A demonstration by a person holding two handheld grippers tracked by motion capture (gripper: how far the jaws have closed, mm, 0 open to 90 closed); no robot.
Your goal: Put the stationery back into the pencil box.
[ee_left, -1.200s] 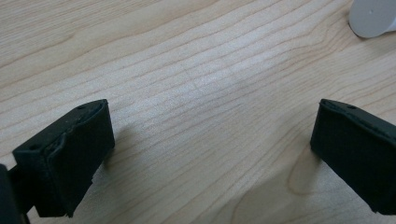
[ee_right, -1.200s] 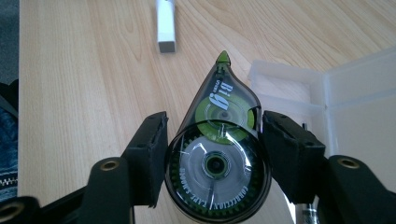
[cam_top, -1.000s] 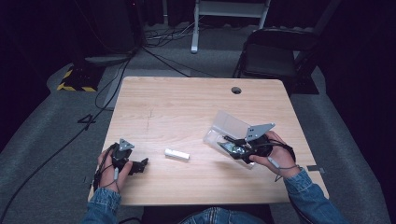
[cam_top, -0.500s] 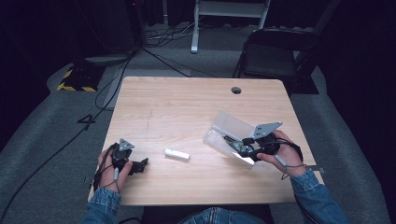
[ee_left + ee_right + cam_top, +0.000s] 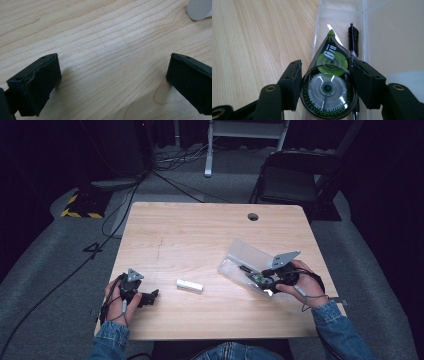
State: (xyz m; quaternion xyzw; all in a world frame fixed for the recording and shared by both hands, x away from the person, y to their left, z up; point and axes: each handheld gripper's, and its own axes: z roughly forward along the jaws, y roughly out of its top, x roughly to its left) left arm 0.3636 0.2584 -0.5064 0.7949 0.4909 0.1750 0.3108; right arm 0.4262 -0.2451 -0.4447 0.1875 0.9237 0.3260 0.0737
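A: High view, holdings?
B: Right tool [image 5: 264, 279] over the clear plastic case [image 5: 245, 255] on the bench [image 5: 200, 235]; white cap [image 5: 189, 285] lies apart; left tool [image 5: 150, 296] rests.

A: Left gripper view?
B: Jaws wide, nothing between.

A: Right gripper view?
B: Jaws clamp the correction tape dispenser [image 5: 329, 85] above the case, beside a pen [image 5: 353, 42]. Step, judged: stowing; next, lower and release.

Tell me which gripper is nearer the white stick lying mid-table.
Left. The left gripper sits just beside the white stick, open and apart from it. The right gripper is farther off, holding the correction tape over the clear case.
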